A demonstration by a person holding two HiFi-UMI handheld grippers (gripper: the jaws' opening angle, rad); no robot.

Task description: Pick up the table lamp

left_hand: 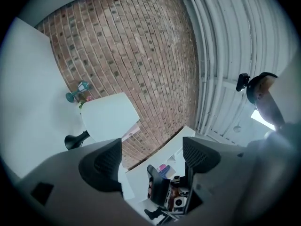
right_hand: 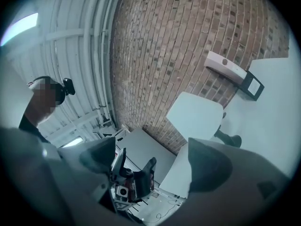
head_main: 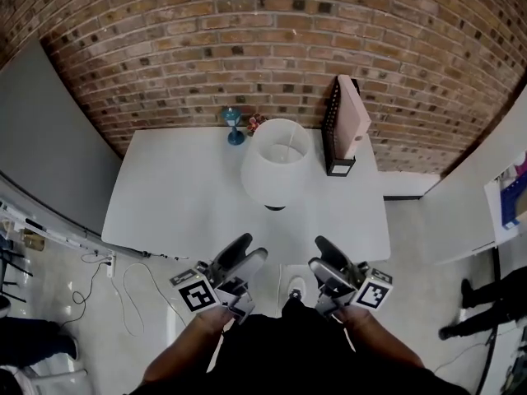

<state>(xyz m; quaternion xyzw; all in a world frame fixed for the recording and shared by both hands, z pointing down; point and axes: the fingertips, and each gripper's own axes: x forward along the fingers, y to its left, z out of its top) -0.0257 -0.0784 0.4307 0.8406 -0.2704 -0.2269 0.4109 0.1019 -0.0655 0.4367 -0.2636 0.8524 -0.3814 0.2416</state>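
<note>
Brick wall behind a white table; the lamp stands upright near the back edge. I hold the left gripper and right gripper at the near edge, the jaws of all 2 apart and empty, probably to take the shade from both sides.

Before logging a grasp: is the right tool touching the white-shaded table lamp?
Apart. In the head view, bare white table lies between the right tool and the white-shaded, black-based table lamp.

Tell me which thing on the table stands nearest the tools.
The table lamp with the white shade: it stands mid-table, while the small blue ornament and the black file holder stand back against the brick wall.
</note>
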